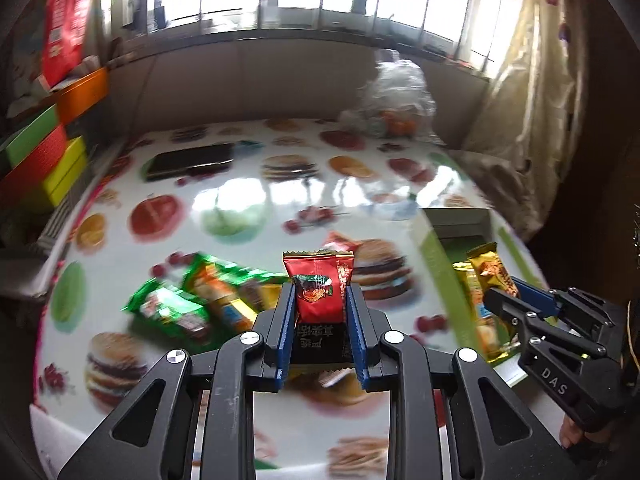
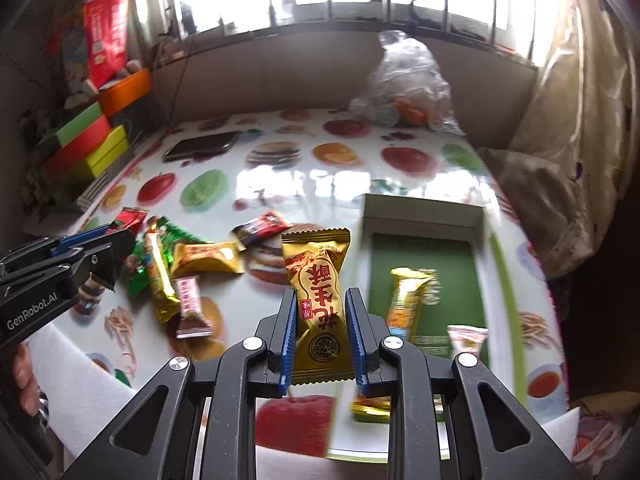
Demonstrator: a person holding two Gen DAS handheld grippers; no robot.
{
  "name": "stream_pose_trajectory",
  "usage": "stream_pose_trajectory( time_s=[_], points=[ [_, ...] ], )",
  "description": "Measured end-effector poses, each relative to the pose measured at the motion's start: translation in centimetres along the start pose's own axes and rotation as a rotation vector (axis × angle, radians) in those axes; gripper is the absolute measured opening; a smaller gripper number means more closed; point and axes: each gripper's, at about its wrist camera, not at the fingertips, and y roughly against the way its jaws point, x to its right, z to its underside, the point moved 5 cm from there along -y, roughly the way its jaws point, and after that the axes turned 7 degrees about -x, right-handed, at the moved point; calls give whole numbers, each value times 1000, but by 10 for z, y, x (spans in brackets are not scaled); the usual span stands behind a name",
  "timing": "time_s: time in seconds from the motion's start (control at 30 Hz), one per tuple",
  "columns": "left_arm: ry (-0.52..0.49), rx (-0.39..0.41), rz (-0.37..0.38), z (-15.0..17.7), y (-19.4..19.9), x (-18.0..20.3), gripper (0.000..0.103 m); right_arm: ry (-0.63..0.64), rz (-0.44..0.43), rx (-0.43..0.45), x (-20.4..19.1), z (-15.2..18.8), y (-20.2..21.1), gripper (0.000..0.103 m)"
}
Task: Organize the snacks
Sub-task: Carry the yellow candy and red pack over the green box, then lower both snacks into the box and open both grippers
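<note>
1. Your right gripper (image 2: 320, 312) is clamped on a gold snack packet (image 2: 317, 292), held upright with its long axis running along the fingers.
2. Your left gripper (image 1: 321, 308) is clamped on a red snack packet (image 1: 319, 286), likewise end-up between the pads.
3. The green box (image 2: 480, 216) lies ahead and to the right of the gold packet; your right hand is the nearer of the two (the left sits over the loose pile).
4. Box contents: one gold-wrapped bar (image 2: 406, 300) lying lengthwise on the floor, and a pale packet (image 2: 466, 338) at the near edge.
5. Loose snacks (image 2: 192, 268) remain on the printed tablecloth (image 2: 304, 184), left of the box.
6. Judgement: both packets are bound for the box, right first.
</note>
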Motion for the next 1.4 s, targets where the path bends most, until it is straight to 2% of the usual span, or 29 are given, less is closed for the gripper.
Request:
stream_pose_trajectory(
  time_s=[0.13, 0.47, 0.7, 1.0, 1.4],
  points=[
    [-42, -1, 58, -10, -7, 32, 26, -40, 36, 11, 27, 1, 8, 23],
    [-82, -28, 176, -26, -28, 85, 26, -93, 96, -1, 75, 2, 11, 23],
    [-93, -97, 246, -31, -59, 120, 26, -125, 122, -39, 103, 7, -3, 23],
    [-156, -158, 219, -21, -93, 150, 26, -143, 124, -93, 123, 16, -28, 23],
    [-174, -211, 205, -10, -117, 163, 26, -157, 112, -123, 133, 21, -47, 23]
  ],
)
